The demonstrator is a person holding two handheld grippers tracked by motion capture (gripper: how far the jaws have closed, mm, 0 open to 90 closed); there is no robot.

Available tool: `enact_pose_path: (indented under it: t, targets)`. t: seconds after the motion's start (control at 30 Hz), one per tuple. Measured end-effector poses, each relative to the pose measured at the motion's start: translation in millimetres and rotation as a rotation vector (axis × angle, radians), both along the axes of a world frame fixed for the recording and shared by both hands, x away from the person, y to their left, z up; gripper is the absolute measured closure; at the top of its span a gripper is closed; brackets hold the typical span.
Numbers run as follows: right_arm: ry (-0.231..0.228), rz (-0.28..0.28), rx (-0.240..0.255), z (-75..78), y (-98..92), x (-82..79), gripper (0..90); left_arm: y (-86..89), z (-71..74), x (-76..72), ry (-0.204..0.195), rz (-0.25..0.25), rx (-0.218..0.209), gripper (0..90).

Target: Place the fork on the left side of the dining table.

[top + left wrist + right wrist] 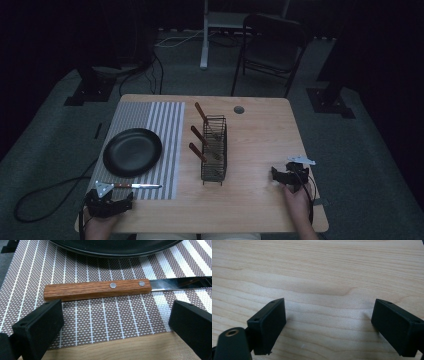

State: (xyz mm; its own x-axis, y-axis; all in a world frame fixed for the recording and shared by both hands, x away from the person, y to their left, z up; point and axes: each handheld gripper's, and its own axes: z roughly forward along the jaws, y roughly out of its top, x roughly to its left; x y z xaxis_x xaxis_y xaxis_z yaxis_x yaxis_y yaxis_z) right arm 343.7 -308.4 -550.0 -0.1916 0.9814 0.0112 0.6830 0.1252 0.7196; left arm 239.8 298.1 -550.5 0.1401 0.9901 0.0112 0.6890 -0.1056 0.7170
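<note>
My left gripper (115,325) has its fingers (40,325) spread wide and empty, the knife (97,289) lying flat on the striped mat (105,315) just ahead of them, below the black plate (117,247). I judge it stiff and light; the wooden handle offers better hold than the slick blade. My right gripper (329,322) is open too, over bare bench (317,270).

You have a light wooden counter (260,135) with a round grommet hole (239,109) near its far edge. Directly on it lie a striped placemat (167,125) at your left and a black wire cutlery basket (215,150) near the middle.
</note>
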Motion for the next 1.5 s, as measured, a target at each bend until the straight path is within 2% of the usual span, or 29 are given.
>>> enact_pose_path:
  t: [0.17, 0.6, 0.83, 0.9, 0.97, 1.07, 1.17, 1.4, 1.5]
  targets:
    - [0.001, -0.008, 0.001, 0.0, 0.8, -1.5, 12.0, 0.1, 1.0, 0.7, 0.012, -0.002, 0.003, 0.0]
    - [0.001, -0.010, 0.002, 0.0, 0.9, -3.1, 12.1, 1.6, 1.1, 0.8, 0.012, -0.017, 0.000, 0.0]
    - [0.001, -0.012, 0.001, 0.0, 0.3, -4.2, 12.1, 1.6, 3.2, 1.6, 0.029, -0.017, 0.004, 1.1]
    - [0.000, -0.012, 0.001, 0.0, 0.2, -4.3, 12.1, 0.2, 5.0, 0.9, 0.036, -0.014, 0.004, 3.7]
    - [0.000, -0.012, 0.001, 0.0, 0.2, -4.3, 12.1, -1.0, 6.3, 0.0, 0.040, -0.015, 0.001, 3.7]
    - [0.000, -0.013, 0.001, 0.0, 0.2, -4.3, 12.1, -2.6, 11.4, -1.6, 0.027, -0.021, -0.021, 3.8]
    - [0.000, -0.012, 0.000, 0.0, 0.2, -4.3, 12.1, -5.5, 14.0, -1.4, 0.041, -0.050, -0.045, 4.7]
    - [0.000, -0.012, 0.001, 0.0, 0.2, -4.3, 12.1, -14.0, 21.1, 0.4, 0.035, -0.092, -0.049, 5.3]
    - [0.000, -0.012, 0.001, -0.1, 0.2, -4.3, 12.1, -20.8, 26.2, 4.8, 0.039, -0.135, -0.055, 5.4]
